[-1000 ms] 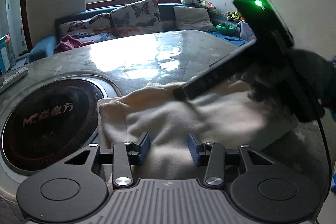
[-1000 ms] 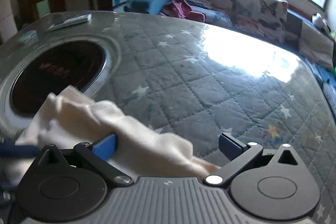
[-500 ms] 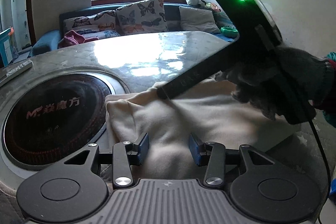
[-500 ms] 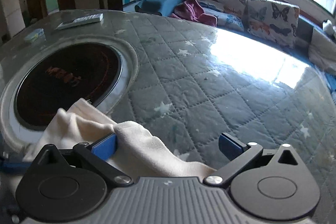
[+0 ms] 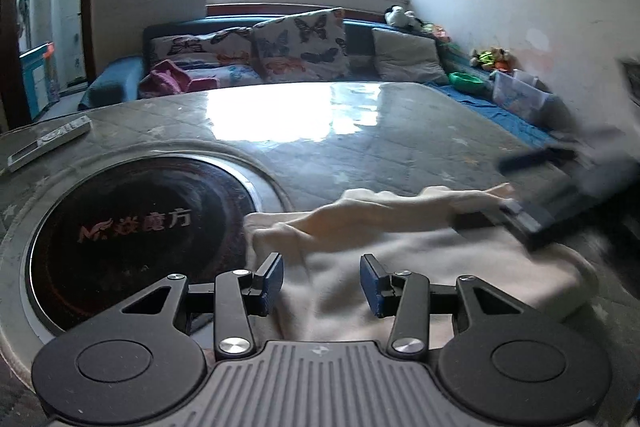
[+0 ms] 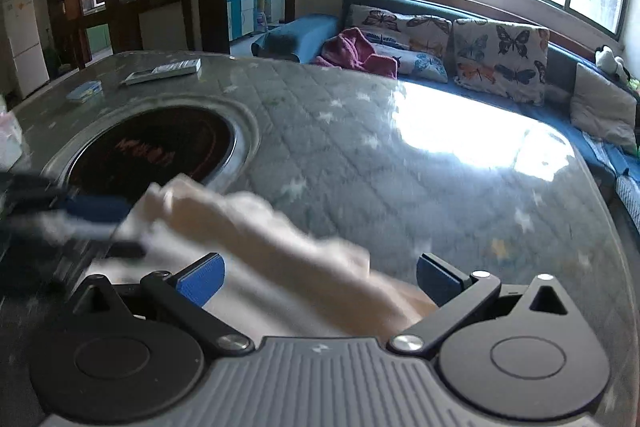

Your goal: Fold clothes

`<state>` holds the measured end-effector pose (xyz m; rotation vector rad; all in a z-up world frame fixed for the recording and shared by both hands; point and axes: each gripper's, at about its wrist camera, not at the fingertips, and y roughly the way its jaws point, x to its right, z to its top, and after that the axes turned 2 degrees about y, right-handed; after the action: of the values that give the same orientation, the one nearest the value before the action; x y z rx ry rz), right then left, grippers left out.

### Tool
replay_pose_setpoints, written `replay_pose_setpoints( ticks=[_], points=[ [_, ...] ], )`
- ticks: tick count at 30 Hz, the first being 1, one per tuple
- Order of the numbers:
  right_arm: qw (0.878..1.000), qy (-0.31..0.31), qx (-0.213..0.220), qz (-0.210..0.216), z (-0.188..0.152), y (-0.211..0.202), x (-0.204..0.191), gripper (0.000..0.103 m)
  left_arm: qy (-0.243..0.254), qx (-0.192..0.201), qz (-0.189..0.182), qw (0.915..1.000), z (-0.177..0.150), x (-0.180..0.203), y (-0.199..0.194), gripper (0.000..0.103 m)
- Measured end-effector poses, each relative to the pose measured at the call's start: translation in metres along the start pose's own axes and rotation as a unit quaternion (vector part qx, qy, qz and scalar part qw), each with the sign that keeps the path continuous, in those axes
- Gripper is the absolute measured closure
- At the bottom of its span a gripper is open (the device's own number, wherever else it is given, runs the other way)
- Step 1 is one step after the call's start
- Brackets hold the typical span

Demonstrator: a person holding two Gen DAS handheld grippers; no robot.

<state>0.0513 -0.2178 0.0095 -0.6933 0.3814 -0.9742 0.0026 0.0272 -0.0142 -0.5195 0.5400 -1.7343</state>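
Cream fleece garment (image 5: 420,259) lies on the quilted grey tabletop (image 5: 360,147), long axis nine-to-three, directly twelve o'clock of the left hand-held gripper (image 5: 320,277), nearer, fingers apart; right hand-held gripper (image 6: 318,277) likewise spread.

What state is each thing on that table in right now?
Left tool: open, over the cloth.
Right tool: open wide, blurred in the left view.
Cream cloth: partly folded, far edge bunched into a ridge.
Round cooktop: dark, cloth corner at its rim.
Remote control: lying flat.
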Motion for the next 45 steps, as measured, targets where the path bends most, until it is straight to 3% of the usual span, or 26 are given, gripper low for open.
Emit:
replay_pose_setpoints(
  ticks=[9, 18, 22, 27, 30, 38, 45],
  points=[
    [0.998, -0.04, 0.04, -0.042, -0.063, -0.024, -0.025, 0.0, 0.011, -0.004, 0.017, 0.9998, -0.012, 0.002, 0.003, 0.056],
    [0.995, 0.011, 0.071, -0.071, -0.088, -0.056, -0.006, 0.0, 0.015, -0.002, 0.035, 0.9993, -0.012, 0.006, -0.002, 0.051],
    [0.992, 0.025, 0.082, -0.092, -0.092, -0.066, 0.003, 0.0, 0.038, 0.025, 0.053, 0.9975, -0.011, 0.021, -0.019, 0.051],
    [0.987, 0.033, 0.093, -0.131, -0.096, -0.075, 0.013, 0.0, 0.067, 0.035, 0.013, 0.997, -0.015, 0.043, -0.03, 0.051],
    [0.985, 0.042, 0.074, -0.151, -0.106, -0.071, 0.022, 0.0, 0.073, 0.025, 0.007, 0.997, -0.02, 0.047, -0.025, 0.051],
    [0.983, 0.089, 0.084, -0.137, -0.103, -0.083, 0.043, 0.0, 0.083, 0.002, -0.007, 0.9965, -0.033, 0.056, -0.013, 0.051],
    [0.982, 0.086, 0.058, -0.157, -0.105, -0.072, 0.055, 0.0, 0.082, 0.001, -0.007, 0.9966, -0.034, 0.056, -0.014, 0.05]
  ],
)
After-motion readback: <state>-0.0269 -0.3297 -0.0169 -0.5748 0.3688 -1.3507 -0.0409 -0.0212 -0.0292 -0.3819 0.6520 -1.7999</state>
